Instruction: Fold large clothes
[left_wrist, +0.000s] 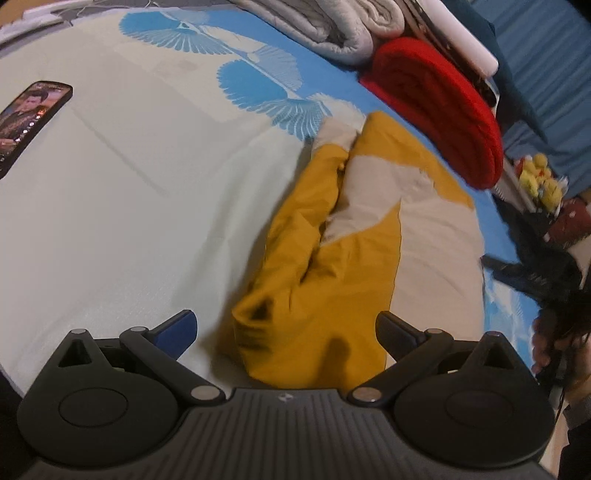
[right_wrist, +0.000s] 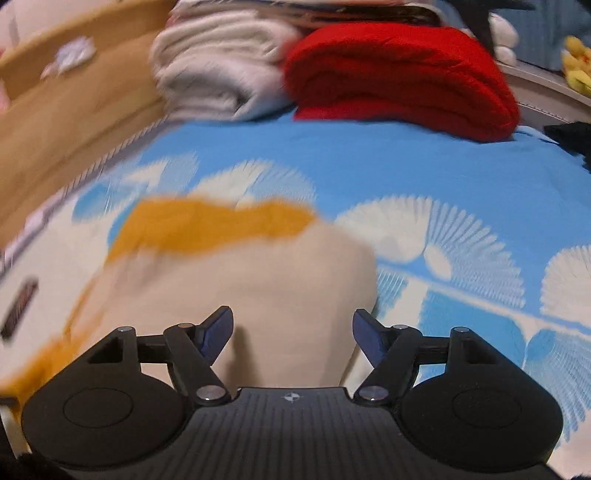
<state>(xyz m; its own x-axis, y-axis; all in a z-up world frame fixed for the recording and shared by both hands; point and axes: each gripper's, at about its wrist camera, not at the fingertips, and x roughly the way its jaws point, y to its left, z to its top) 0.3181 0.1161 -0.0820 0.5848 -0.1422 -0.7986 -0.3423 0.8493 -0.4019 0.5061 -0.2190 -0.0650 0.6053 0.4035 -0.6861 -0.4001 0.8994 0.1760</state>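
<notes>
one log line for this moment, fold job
step: mid-fold | garment: yellow-cream, bunched on bed | left gripper: open, empty | right gripper: open, empty

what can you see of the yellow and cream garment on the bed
The yellow and cream garment is a soft, matte cloth piece in mustard yellow with cream panels, creased and bunched. It lies folded into a long, narrow bundle on the bedsheet, one end near the left tool, the far end close to a folded red blanket. The right wrist view, blurred, shows its cream side with a yellow band beyond. Both tools stand open, neither gripping it.
</notes>
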